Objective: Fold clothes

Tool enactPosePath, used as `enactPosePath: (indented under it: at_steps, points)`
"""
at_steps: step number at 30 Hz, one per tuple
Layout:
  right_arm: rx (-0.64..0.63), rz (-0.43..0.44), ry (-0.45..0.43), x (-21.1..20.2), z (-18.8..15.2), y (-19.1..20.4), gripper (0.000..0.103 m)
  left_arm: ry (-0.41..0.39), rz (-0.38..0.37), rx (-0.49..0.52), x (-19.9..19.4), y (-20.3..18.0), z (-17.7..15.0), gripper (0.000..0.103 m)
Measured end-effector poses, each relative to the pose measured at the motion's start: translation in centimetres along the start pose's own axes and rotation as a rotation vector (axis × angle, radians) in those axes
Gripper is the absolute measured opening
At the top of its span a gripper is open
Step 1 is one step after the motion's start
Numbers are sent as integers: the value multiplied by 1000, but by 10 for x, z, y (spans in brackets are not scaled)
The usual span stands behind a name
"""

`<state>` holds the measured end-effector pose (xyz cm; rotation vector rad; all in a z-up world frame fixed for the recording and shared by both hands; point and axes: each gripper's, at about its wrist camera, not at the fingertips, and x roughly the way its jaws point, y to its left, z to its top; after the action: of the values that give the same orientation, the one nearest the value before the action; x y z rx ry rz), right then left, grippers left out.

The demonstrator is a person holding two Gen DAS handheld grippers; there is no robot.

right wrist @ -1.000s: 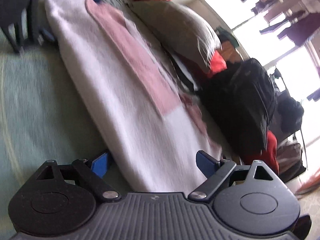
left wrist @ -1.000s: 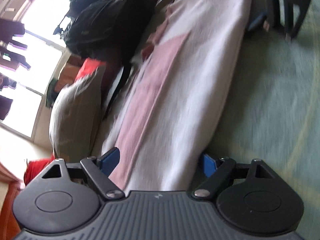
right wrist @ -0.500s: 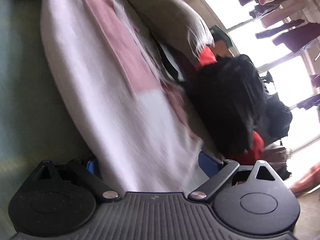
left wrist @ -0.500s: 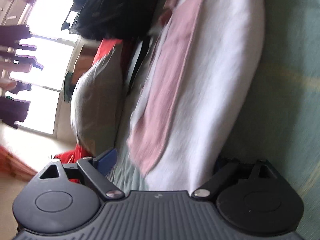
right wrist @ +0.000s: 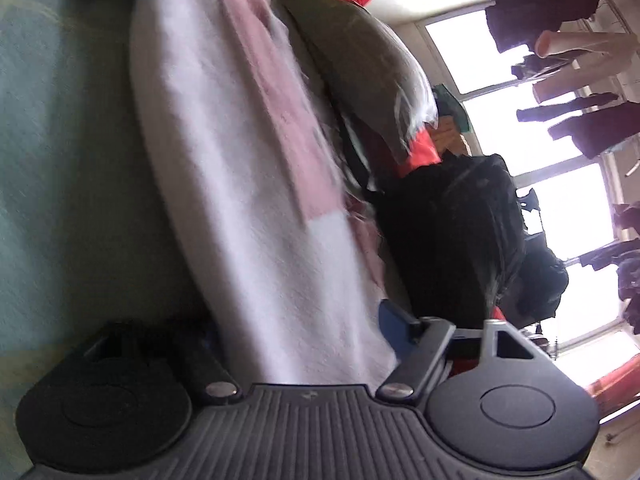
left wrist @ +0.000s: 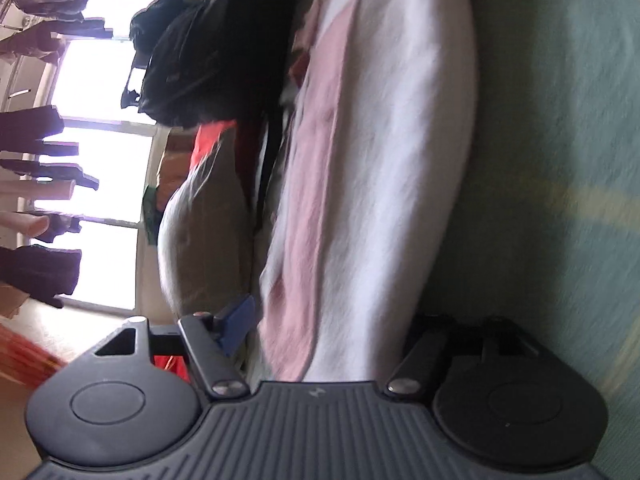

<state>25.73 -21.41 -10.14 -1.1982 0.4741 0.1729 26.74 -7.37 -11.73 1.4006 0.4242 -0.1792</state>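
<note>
Left claw (left wrist: 324, 328) first: its jaws are closing, with the near end of the garment (left wrist: 372, 184) between them. One blue finger pad (left wrist: 236, 322) shows just left of the cloth, not yet pressing it; the other finger is sunk in shadow under the cloth's right edge. So not a grip yet, jaws still apart around the fabric. A second ago the cloth lay further ahead and both pads were clear; now the claw has dropped low and the cloth end fills the gap.

The garment is white with a pink panel, stretched long ahead of the claw on a pale green sheet (left wrist: 552, 152). Left of the claw: a grey pillow (left wrist: 204, 240), and beyond it a black backpack (left wrist: 216, 44).

Right claw (right wrist: 308, 340): same story at the other end. Jaws closing, garment (right wrist: 248, 184) end between them, blue pad (right wrist: 394, 330) just right of the cloth, other finger dark and hard to read on the left. It too has come down onto the cloth since a second ago. Pillow (right wrist: 360, 76) and backpack (right wrist: 452, 236) lie to the right of this claw, sheet (right wrist: 60, 160) to the left.

Judgement: both ends are about to be pinched, so the next fold looks ready to start. Risk: catching the sheet along with the cloth.
</note>
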Motion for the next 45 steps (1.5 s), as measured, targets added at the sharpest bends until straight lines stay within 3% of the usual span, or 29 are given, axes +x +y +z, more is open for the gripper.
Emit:
enactPosePath:
  at_steps: [2,4,6,8,11,18,23,27,31,40,45]
  points:
    - [23,10,7,3,-1,-1,84,10,-1,0,2,-2,-2,65]
    - [32,9,8,4,-1,3,78,14,8,13,0,-11,3,53]
    - [28,12,10,1,1,13,57,19,9,33,-1,-24,8,14]
    - [7,22,15,-2,1,29,17,25,23,15,-3,-29,9,7]
    - [-29,-30,27,-3,5,44,15,26,29,-14,-6,-33,8,8]
    - [-17,43,33,-3,9,24,13,11,-57,-90,-16,-12,2,10]
    - [-22,59,16,-13,12,4,11,-13,-38,-90,-32,0,-4,10]
    - [-15,67,1,-37,14,-8,11,-25,-24,-92,-50,15,-8,9]
    - [-22,130,-12,-67,15,-13,11,-33,-43,-71,-81,19,-18,9]
    - [-35,281,-8,-160,3,0,11,-71,-94,60,-171,-1,-40,10]
    - [-60,357,-17,-213,-4,24,11,-80,-130,71,-211,-7,-51,10]
